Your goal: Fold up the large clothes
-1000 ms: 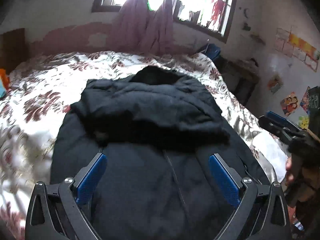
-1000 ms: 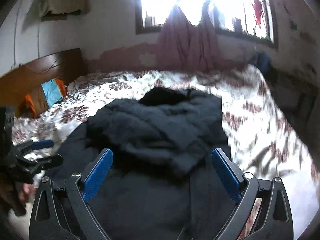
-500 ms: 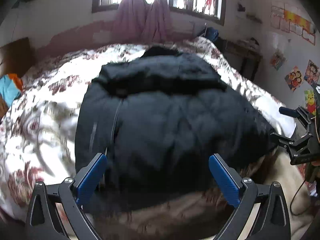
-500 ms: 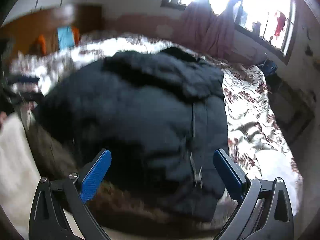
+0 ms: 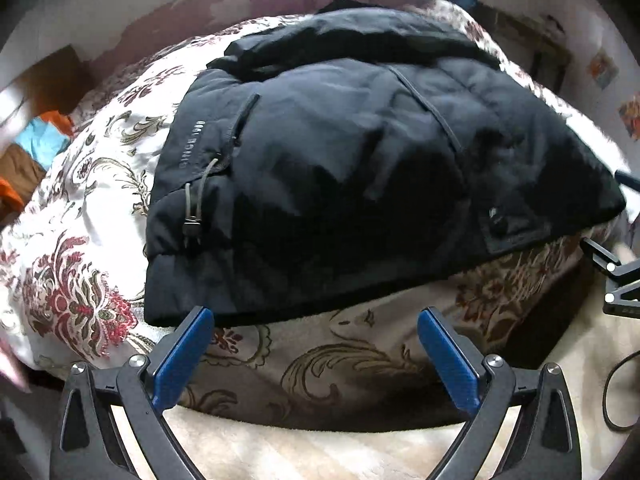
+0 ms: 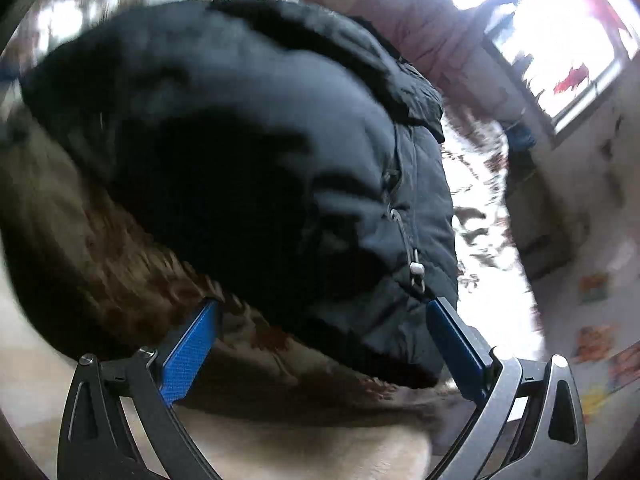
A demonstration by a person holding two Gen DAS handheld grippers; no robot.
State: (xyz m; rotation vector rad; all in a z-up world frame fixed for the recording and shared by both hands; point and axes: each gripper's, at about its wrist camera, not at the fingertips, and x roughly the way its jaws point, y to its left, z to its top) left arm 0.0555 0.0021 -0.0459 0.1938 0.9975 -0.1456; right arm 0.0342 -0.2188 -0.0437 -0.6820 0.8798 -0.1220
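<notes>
Both grippers, left gripper and right gripper, pulled back to jacket hem at bed edge, jaws apart, empty; hem grab next probably.

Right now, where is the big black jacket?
The black jacket lies on the flowery bedspread, filling the middle of the left wrist view, its hem at the bed's near edge just beyond the open left hand-held gripper.
</notes>
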